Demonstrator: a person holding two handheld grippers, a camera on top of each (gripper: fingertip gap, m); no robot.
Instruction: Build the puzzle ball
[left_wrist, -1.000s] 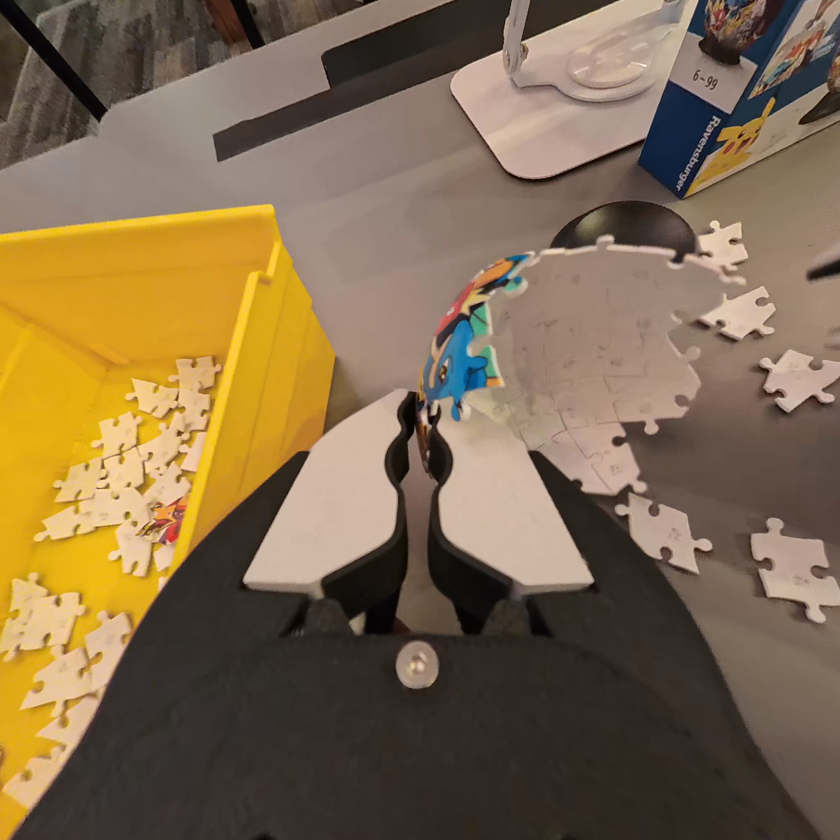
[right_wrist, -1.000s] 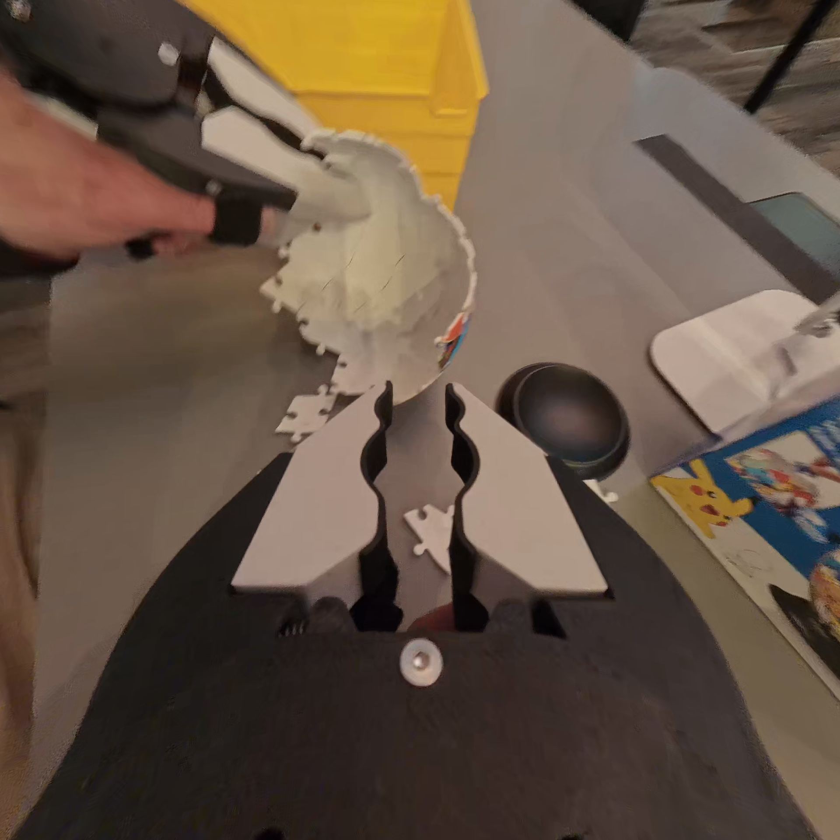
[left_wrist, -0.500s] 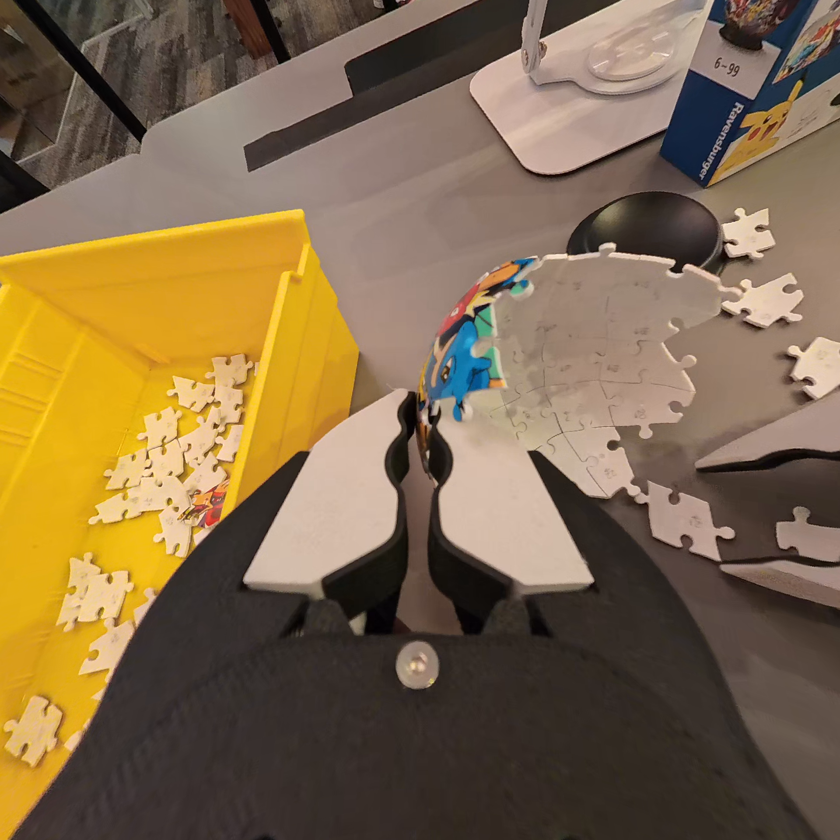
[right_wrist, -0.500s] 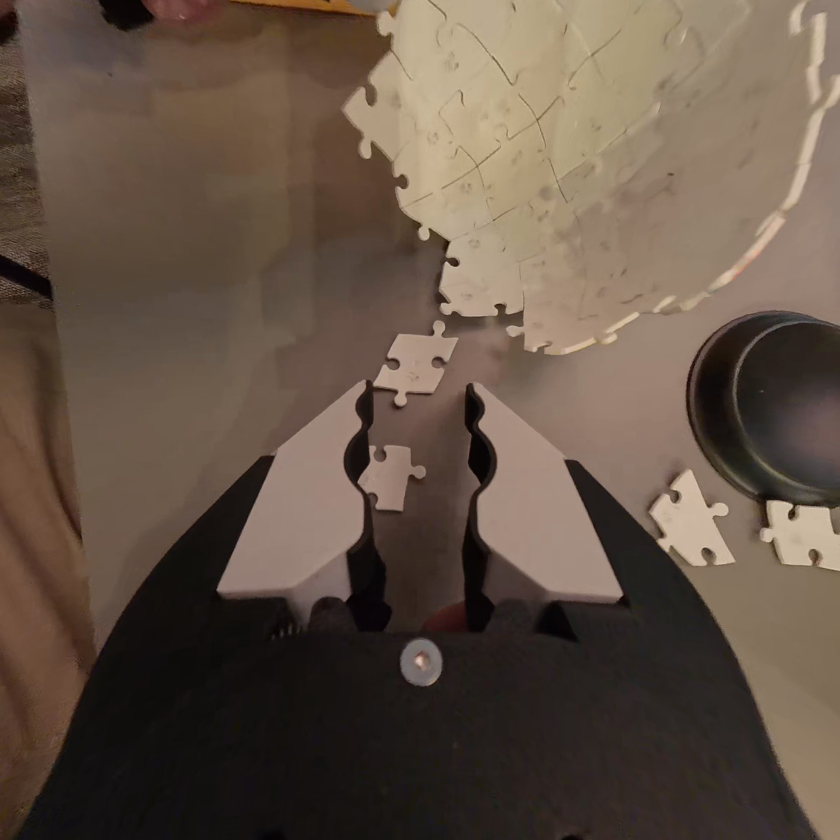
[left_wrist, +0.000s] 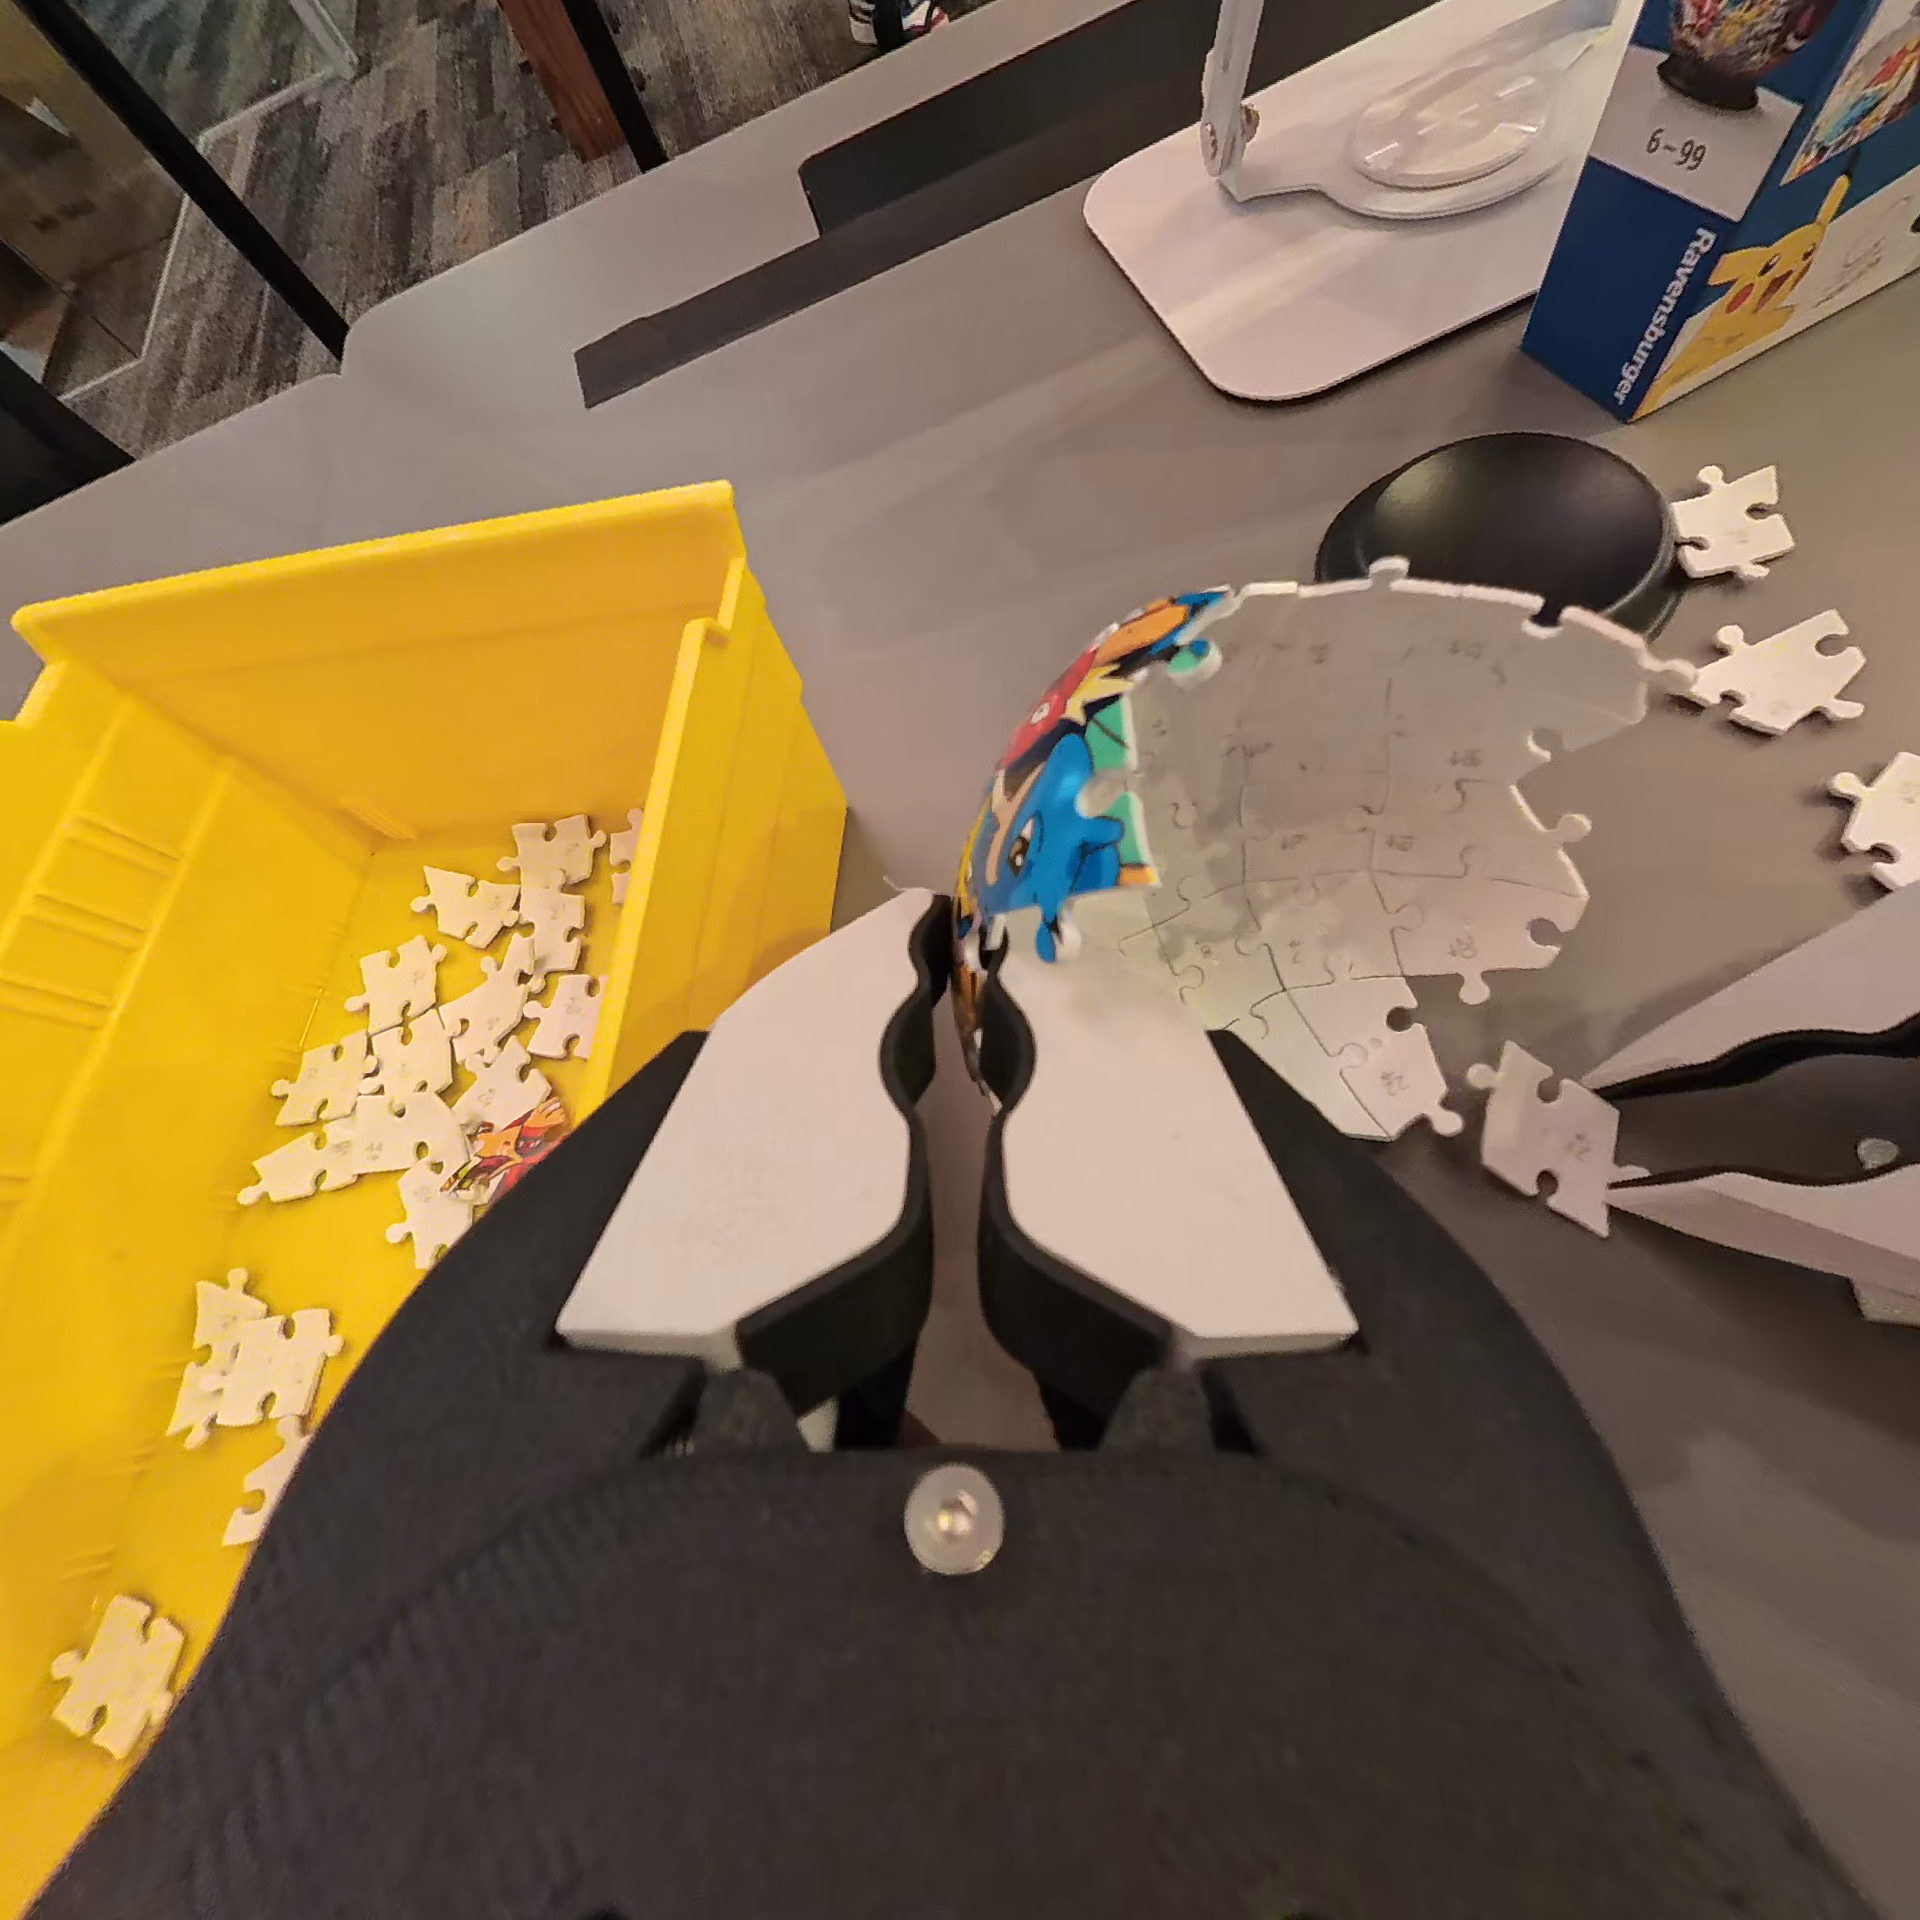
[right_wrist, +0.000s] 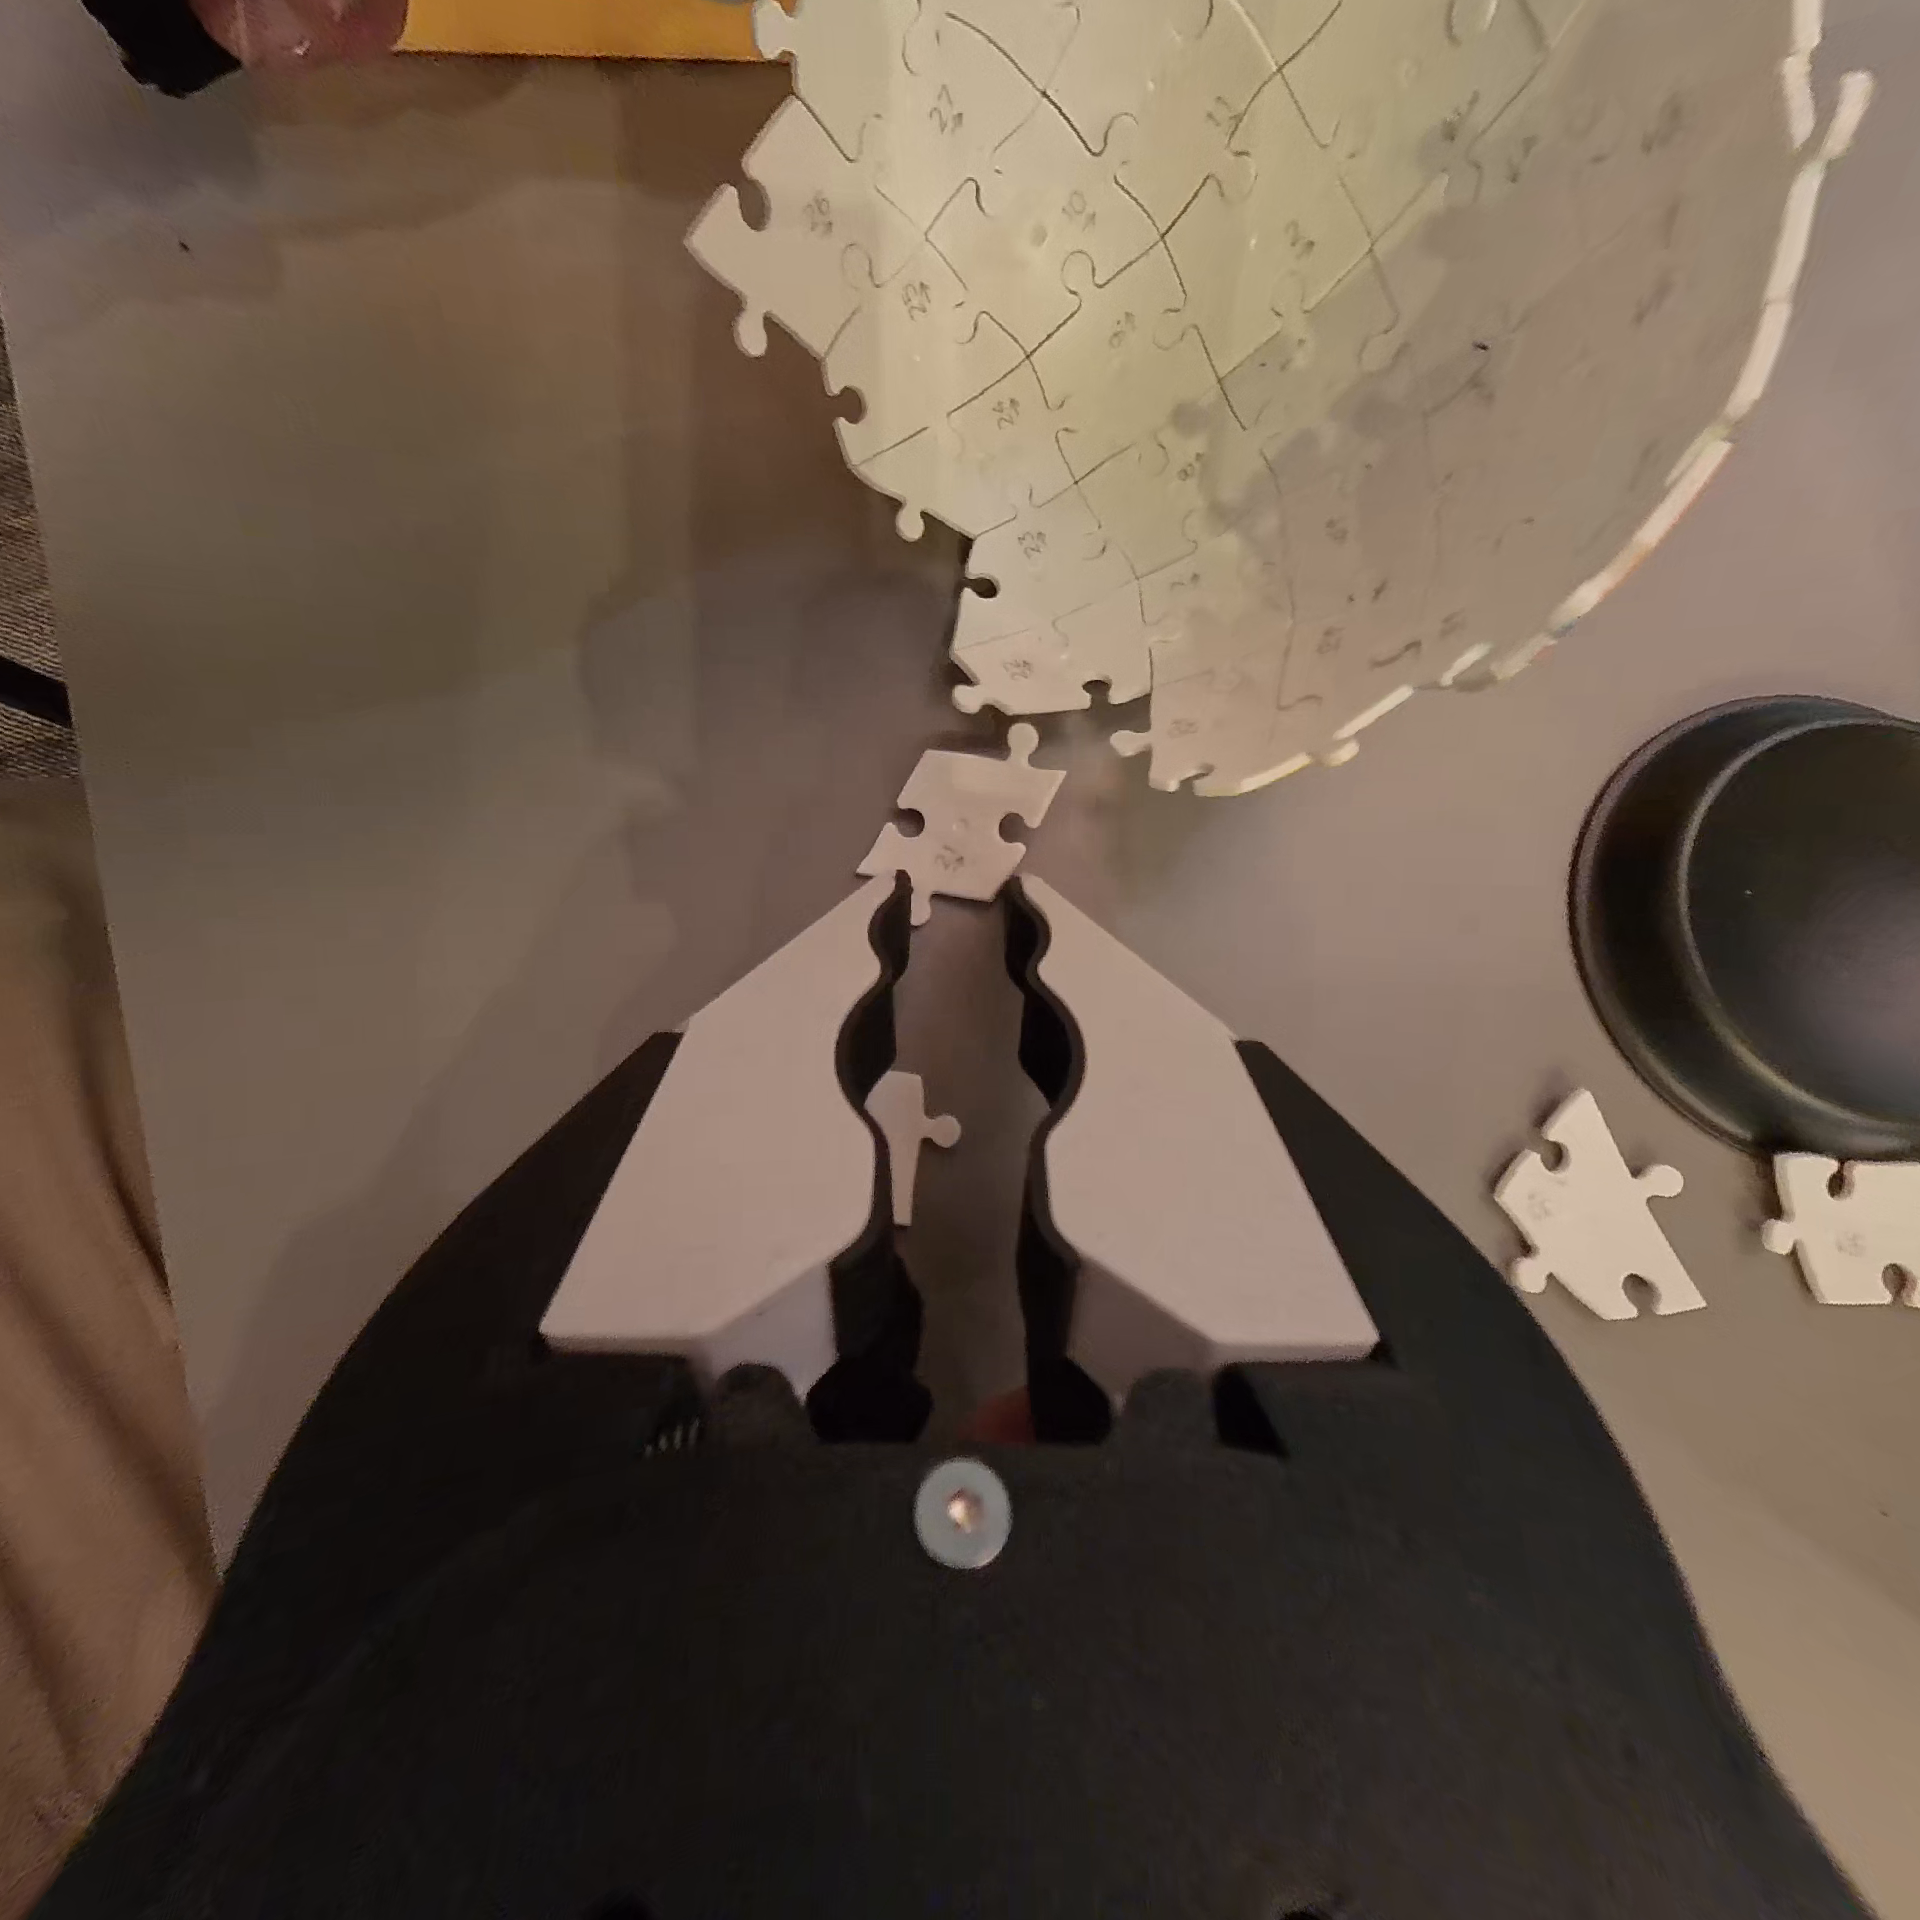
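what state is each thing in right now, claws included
left claw: shut on the rim of the half-built puzzle ball
half-built puzzle ball: partial shell, held up, open side showing
right claw: open, low over the table, tips at a loose puzzle piece
loose puzzle piece: flat on the table, white back up, not gripped
yellow bin: open, loose pieces inside
black stand: empty on the table
puzzle box: upright

— What sort of place is this?
— It looks like an office: a grey desk (left_wrist: 987, 436) with a cable slot (left_wrist: 935, 249), patterned carpet tiles (left_wrist: 395, 135), and a white lamp base (left_wrist: 1320, 260).
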